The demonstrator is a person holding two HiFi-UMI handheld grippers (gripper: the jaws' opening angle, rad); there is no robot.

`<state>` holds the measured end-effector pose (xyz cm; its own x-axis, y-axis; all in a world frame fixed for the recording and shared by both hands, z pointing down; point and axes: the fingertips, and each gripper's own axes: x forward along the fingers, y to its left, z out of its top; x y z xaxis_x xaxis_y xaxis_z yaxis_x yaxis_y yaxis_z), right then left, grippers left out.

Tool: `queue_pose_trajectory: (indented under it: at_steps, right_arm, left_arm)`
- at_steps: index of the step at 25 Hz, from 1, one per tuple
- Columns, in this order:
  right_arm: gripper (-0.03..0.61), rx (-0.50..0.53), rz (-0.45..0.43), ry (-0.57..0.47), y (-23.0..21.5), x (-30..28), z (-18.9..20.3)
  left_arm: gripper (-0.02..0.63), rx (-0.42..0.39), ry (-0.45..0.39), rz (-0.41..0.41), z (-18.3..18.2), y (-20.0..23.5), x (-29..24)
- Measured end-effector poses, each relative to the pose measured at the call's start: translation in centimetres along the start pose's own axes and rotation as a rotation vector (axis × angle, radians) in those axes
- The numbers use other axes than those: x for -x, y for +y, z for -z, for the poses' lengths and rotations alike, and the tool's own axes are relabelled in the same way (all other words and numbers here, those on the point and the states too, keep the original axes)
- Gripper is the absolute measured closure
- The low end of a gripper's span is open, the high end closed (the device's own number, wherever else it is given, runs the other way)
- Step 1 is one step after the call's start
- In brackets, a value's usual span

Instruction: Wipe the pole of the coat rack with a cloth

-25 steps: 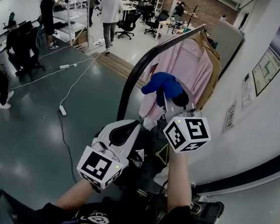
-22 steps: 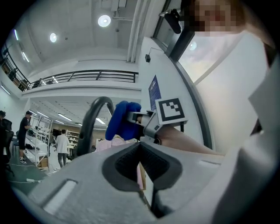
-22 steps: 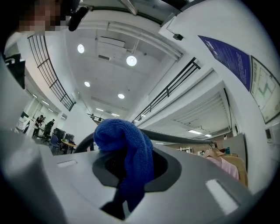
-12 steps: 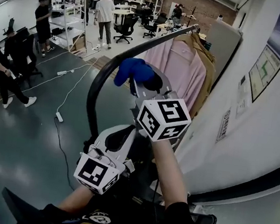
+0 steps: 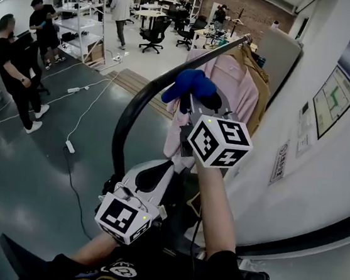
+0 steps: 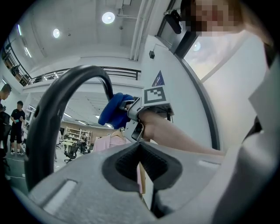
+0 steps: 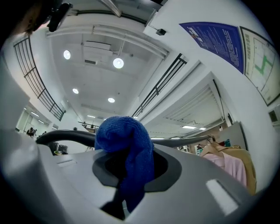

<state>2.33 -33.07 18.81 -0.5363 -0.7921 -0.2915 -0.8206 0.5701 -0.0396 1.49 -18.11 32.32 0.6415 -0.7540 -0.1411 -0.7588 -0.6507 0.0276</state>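
2 grippers: right gripper (image 5: 197, 104) jaws clamp blue cloth (image 5: 188, 84) at curved pole (image 5: 143, 97), likely for wiping; left gripper (image 5: 153, 173) jaws together, idle below.

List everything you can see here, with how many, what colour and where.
coat rack pole: one, black, curving up ahead
cloth: one, blue, close by the pole
pink garment: one, hanging on the rack
tan garment: one, hanging behind the pink one
power strip: one, white, floor at left
office chairs: two, black, far back
people: several, mostly in black, left and rear
posters: two, right wall
left gripper: grey, low, jaws together, empty
right gripper: grey, raised, clamping the cloth
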Motion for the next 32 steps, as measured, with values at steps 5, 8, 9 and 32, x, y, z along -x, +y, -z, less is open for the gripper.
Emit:
queue_pose_trajectory:
  at_steps: [5, 8, 9, 32]
  right_arm:
    - [0.505, 0.023, 0.122, 0.041, -6.0, -3.1, 0.0]
    - [0.505, 0.043, 0.213, 0.061, -9.9, -4.9, -0.1]
    - [0.505, 0.052, 0.241, 0.066, -11.1, -5.5, -0.2]
    - [0.506, 0.148, -0.084, -0.031, 2.4, 0.6, 0.0]
  left_arm:
    - [0.611, -0.006, -0.007, 0.012, -0.7, 0.3, -0.9]
    - [0.611, -0.004, -0.017, 0.016, -1.3, 0.5, -0.6]
    - [0.611, -0.004, -0.019, 0.014, -1.4, 0.7, -0.4]
    - [0.611, -0.099, -0.093, -0.104, -4.6, 3.1, -1.5]
